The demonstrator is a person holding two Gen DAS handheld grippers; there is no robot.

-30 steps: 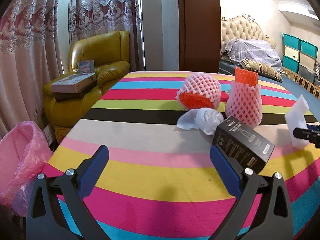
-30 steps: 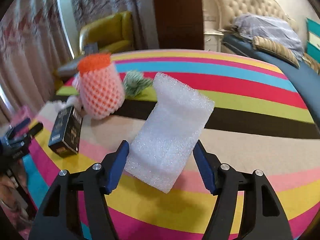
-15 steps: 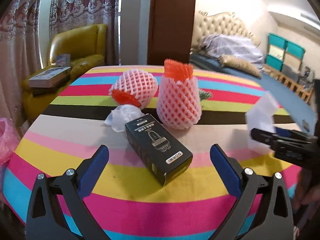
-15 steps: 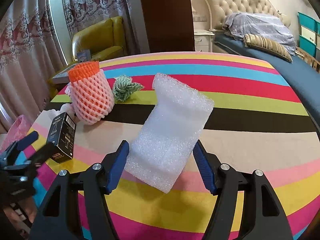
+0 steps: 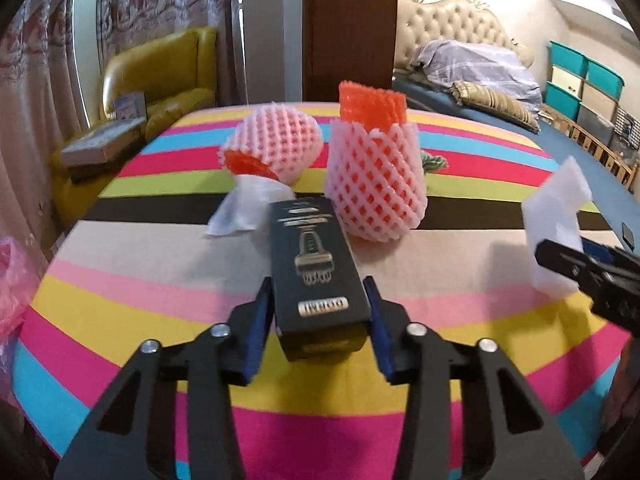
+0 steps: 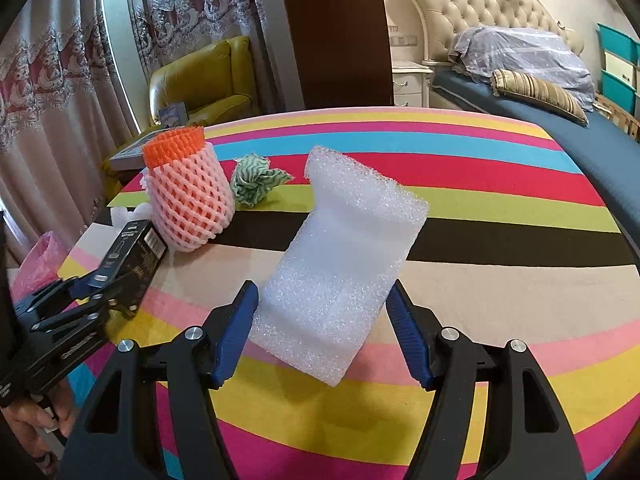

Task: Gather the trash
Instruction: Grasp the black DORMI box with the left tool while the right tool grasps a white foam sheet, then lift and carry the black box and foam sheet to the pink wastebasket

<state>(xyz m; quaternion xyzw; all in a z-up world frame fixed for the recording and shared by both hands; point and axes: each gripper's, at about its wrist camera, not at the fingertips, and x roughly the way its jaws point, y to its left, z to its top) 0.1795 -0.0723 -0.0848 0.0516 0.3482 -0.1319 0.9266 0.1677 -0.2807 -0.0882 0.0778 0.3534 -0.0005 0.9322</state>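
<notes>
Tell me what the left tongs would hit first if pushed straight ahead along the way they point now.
The left tongs are shut on the black box. Pushed straight on, the box's far end would probably meet the upright pink foam net first, possibly brushing the crumpled white tissue; depth is unclear.

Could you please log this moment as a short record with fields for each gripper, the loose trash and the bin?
left gripper: shut on black box
right gripper: shut on white foam sheet
upright foam net: on striped tablecloth
tipped foam net: lying left of it
crumpled tissue: beside box
green cloth: behind upright net
pink bag: off table's left edge
</notes>
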